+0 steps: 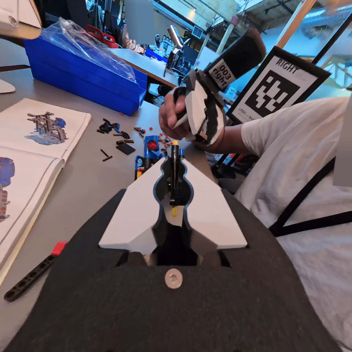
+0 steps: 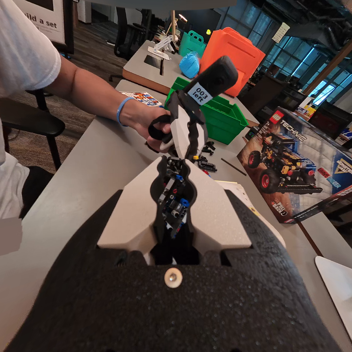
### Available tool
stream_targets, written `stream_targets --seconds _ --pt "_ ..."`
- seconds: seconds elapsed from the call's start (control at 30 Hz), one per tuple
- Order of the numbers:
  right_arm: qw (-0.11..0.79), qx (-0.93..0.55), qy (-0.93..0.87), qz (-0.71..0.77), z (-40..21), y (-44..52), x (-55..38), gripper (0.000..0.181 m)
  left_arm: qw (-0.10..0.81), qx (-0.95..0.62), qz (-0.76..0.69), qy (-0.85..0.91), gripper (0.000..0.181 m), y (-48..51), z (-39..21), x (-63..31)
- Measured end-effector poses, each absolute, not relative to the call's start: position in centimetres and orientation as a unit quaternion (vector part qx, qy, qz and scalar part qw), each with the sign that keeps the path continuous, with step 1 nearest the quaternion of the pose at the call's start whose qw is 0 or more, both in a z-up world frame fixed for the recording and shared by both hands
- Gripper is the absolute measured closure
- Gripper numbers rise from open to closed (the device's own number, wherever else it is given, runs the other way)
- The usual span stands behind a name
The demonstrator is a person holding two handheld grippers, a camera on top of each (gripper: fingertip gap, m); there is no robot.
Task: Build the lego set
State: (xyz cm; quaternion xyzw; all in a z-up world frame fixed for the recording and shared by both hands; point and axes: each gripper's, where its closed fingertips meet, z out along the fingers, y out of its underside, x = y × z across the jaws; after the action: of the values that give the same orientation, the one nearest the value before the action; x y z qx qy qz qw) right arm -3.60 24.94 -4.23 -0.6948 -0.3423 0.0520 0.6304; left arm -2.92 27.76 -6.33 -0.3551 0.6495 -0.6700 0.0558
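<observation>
Grey and matt, the table (image 1: 80, 190) carries everything, and the blue-and-black chassis (image 1: 150, 152) serves as the landmark in the left wrist view. Far left of it lies the open instruction booklet (image 1: 43, 137), smooth printed paper; nearer the camera on that side lies a long black beam (image 1: 28, 280) pierced with round holes and, beside it, a small red brick (image 1: 59, 247). Behind the chassis to the left sits a blue plastic bin (image 1: 85, 76) under crinkled clear film, and just left of the chassis a scatter of black pins (image 1: 114, 131).

The left gripper (image 1: 174, 162) is closed almost fully on a slim axle piece (image 1: 174, 171): black, rod-like, yellow at both ends. Its long axis runs straight out along the fingers, tip pointing away from the camera toward the chassis just ahead and slightly left. Above and right of the chassis hangs the right gripper (image 1: 202, 131), held in a hand (image 1: 171, 116).

In the right wrist view, the right gripper (image 2: 172, 162) is clamped narrowly on a dense sub-assembly (image 2: 174, 200) of black beams with blue pin heads, lying lengthwise between the white, wavy-edged fingers. The left gripper (image 2: 187, 152) meets it almost tip to tip. My judgement: the left holds the part to be inserted, so axle and hole must line up end-on. Right of the sub-assembly stands the glossy cardboard set box (image 2: 285, 167).
</observation>
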Motion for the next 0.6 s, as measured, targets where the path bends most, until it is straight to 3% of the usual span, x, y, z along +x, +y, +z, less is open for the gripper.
stream_targets --seconds 0.23,0.47,0.6 --pt "0.631 -0.669 -0.390 -0.038 -4.5 25.3 -2.7 0.161 -0.029 -0.347 -0.697 0.627 0.177 27.5 -6.0 -3.6" --pt "0.573 -0.568 -0.546 -0.225 -5.6 25.5 -2.9 0.167 -0.229 -0.356 -0.643 0.638 0.176 25.9 -7.0 -6.1" --pt "0.579 -0.594 -0.533 -0.166 -7.4 25.4 -3.2 0.166 -0.285 -0.395 -0.599 0.635 0.176 26.3 -8.2 -5.0"
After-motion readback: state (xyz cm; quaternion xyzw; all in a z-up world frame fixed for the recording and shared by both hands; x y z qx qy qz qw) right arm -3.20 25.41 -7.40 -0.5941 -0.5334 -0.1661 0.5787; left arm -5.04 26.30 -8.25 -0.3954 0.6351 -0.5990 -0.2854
